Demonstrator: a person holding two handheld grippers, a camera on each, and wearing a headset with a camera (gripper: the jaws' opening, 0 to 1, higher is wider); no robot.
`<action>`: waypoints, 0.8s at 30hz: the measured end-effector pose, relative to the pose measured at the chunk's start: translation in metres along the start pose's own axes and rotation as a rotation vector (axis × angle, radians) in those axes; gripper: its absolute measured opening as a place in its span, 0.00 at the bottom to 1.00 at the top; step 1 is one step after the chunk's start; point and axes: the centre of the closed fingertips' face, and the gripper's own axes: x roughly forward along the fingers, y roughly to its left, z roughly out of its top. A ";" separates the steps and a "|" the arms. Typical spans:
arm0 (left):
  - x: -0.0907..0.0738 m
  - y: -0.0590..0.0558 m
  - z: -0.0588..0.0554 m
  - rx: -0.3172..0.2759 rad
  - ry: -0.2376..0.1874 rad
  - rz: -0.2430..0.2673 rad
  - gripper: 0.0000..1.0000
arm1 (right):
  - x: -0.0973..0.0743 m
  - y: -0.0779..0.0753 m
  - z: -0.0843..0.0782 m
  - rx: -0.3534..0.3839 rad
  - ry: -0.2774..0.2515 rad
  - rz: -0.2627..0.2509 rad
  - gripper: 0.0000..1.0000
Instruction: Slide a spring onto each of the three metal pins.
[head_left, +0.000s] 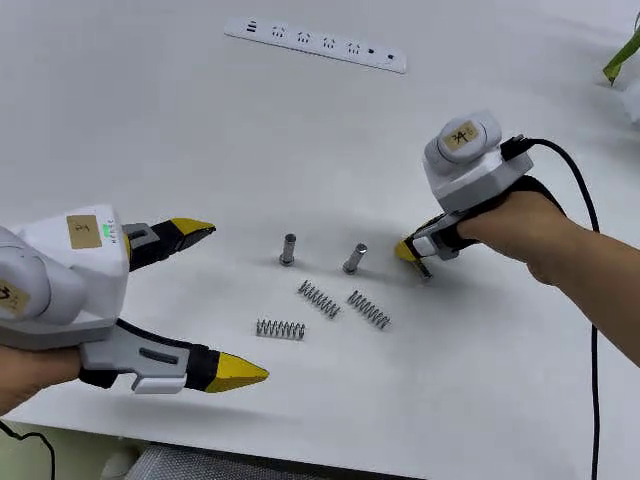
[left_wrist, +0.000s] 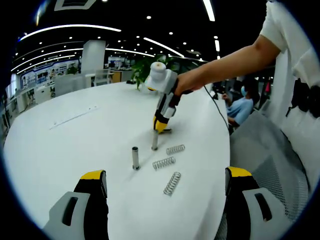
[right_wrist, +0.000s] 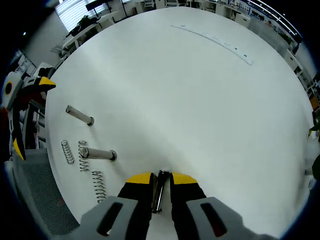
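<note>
Though aslant, pin (right_wrist: 160, 196) inside right hand-held gripper (right_wrist: 161, 178)

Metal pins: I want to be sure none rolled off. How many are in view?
3. Two stand on the table, the left pin and the middle pin; the third pin is clamped in the right gripper's jaws.

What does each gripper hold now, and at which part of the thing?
The right gripper grips a metal pin along its shaft; the left gripper is open and holds nothing.
</note>
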 end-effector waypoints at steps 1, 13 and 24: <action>0.000 0.000 0.000 -0.001 -0.001 0.000 1.00 | 0.000 0.000 0.000 0.000 0.001 -0.002 0.14; 0.001 0.000 0.001 -0.009 -0.005 -0.001 1.00 | 0.005 -0.007 0.001 0.020 0.005 -0.039 0.09; 0.001 -0.002 0.001 -0.008 0.000 -0.001 1.00 | 0.001 -0.006 -0.004 0.022 -0.016 -0.046 0.09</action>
